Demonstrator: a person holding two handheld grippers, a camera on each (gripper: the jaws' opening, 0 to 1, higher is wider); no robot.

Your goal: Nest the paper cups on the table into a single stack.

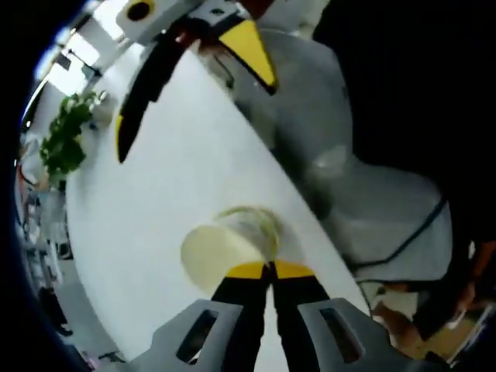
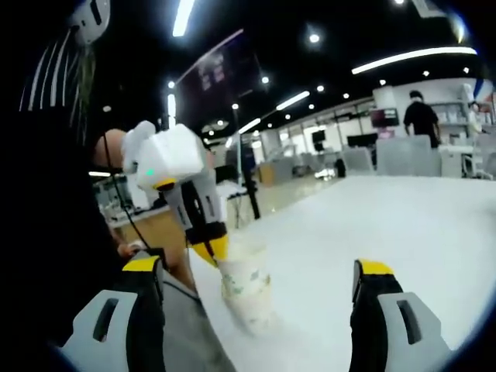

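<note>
A paper cup (image 2: pixel 246 291) with a pale green print stands upright on the white table (image 2: pixel 403 225), close to its near edge. My left gripper (image 2: pixel 211 249) comes down from above, its yellow tips pinched on the cup's rim. In the left gripper view, the left gripper (image 1: pixel 270 269) has its jaws together on the blurred cup (image 1: pixel 229 244), whose pale mouth faces the camera. My right gripper (image 2: pixel 258 267) is open wide, one jaw on each side of the cup and short of it. The right gripper (image 1: pixel 190 101) also hangs open over the table (image 1: pixel 155 194).
The table edge runs right beside the cup, with a grey chair (image 1: pixel 372 209) just past it. A potted plant (image 1: pixel 66 139) stands beyond the table's far side. The person's dark sleeve (image 2: pixel 46 194) is on the left. Another person (image 2: pixel 422 116) stands far back among desks.
</note>
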